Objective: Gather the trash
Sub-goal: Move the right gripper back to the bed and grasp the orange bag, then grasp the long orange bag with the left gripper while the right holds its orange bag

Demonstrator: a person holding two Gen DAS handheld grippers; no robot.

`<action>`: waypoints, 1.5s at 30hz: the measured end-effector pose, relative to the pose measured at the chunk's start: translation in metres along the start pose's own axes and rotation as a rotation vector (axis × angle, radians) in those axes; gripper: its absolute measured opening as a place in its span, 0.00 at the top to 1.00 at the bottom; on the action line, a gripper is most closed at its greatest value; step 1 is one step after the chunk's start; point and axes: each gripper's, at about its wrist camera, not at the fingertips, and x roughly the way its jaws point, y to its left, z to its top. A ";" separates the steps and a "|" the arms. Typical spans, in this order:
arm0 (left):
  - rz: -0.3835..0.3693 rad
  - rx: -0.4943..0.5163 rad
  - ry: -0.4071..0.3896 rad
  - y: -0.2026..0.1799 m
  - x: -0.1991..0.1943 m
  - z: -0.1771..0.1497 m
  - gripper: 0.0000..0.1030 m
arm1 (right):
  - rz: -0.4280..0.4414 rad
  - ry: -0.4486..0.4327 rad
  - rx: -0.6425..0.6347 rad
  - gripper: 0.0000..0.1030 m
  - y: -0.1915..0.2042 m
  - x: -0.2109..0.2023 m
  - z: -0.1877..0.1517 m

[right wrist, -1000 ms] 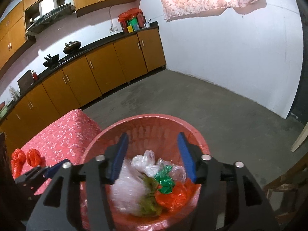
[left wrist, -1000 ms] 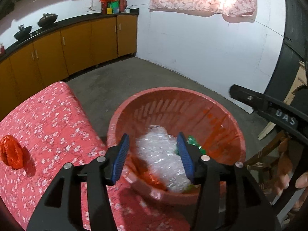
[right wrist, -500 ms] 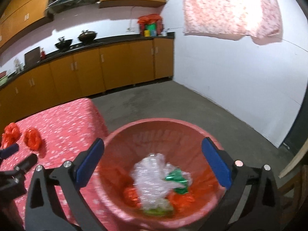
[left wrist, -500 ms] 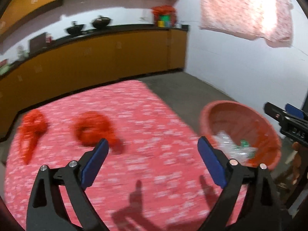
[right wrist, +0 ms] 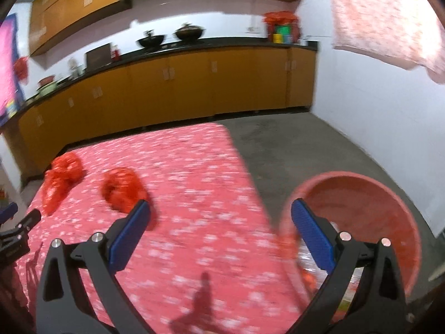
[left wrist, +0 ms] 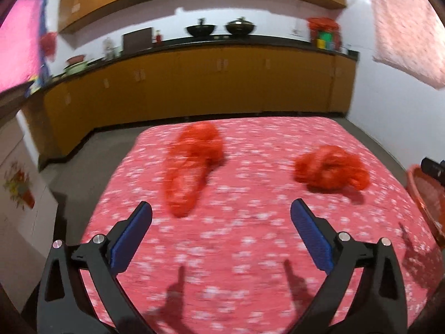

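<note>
the long red bag (left wrist: 192, 167) lies in the middle of the frame, its narrow end pointing down toward the wide-open, empty left gripper (left wrist: 221, 235); the right gripper (right wrist: 221, 233) is wide open and empty too.

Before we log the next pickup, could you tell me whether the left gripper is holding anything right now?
No. The left gripper is open and empty, its jaws spread wide above the floral tablecloth, nothing between them.

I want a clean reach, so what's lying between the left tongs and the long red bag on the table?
Nothing: in the left wrist view, only bare floral tablecloth separates the open left tongs from the long red bag.
</note>
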 end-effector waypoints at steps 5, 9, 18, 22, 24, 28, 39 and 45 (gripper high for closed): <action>0.046 -0.033 -0.015 0.035 0.007 0.003 0.03 | 0.065 0.015 -0.066 0.04 0.050 0.024 0.008; 0.062 -0.050 -0.014 0.051 0.019 0.008 0.02 | 0.091 0.027 -0.113 0.04 0.085 0.049 0.014; 0.077 -0.049 -0.015 0.056 0.046 0.020 0.02 | 0.093 0.108 -0.131 0.04 0.116 0.103 0.019; 0.067 -0.037 -0.017 0.053 0.062 0.033 0.02 | 0.110 0.130 -0.144 0.04 0.121 0.113 0.018; 0.059 -0.040 -0.009 0.052 0.070 0.038 0.02 | 0.119 0.138 -0.153 0.05 0.122 0.116 0.018; 0.056 -0.047 0.010 0.052 0.086 0.046 0.02 | 0.164 0.163 -0.150 0.23 0.122 0.121 0.018; 0.043 -0.020 0.085 0.047 0.124 0.058 0.02 | 0.220 0.187 -0.145 0.38 0.123 0.123 0.017; 0.023 -0.002 0.149 0.040 0.145 0.064 0.02 | 0.213 0.180 -0.142 0.40 0.118 0.119 0.016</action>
